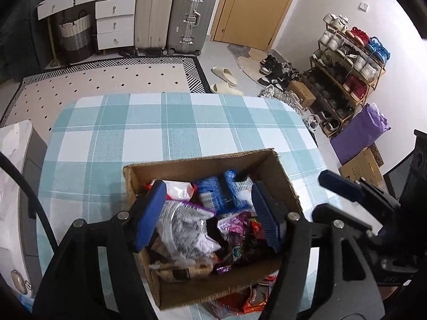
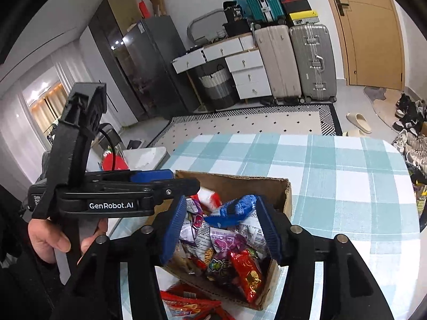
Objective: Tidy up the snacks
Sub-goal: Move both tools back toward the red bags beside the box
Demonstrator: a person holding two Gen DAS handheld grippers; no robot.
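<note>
Both the left claw and right claw hover spread, empty, over the cardboard box of snack packets, with red packets outside at its 6 o'clock, probably awaiting boxing.

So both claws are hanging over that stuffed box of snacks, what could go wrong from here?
Two things, probably. The left gripper and right gripper hover open over the same cardboard box, close enough to bump. The packets are heaped, so pulling the blue packet could drag others out. A red packet already lies outside by the table's near edge.

A table with a teal-checked cloth carries a cardboard box and red packets.
</note>
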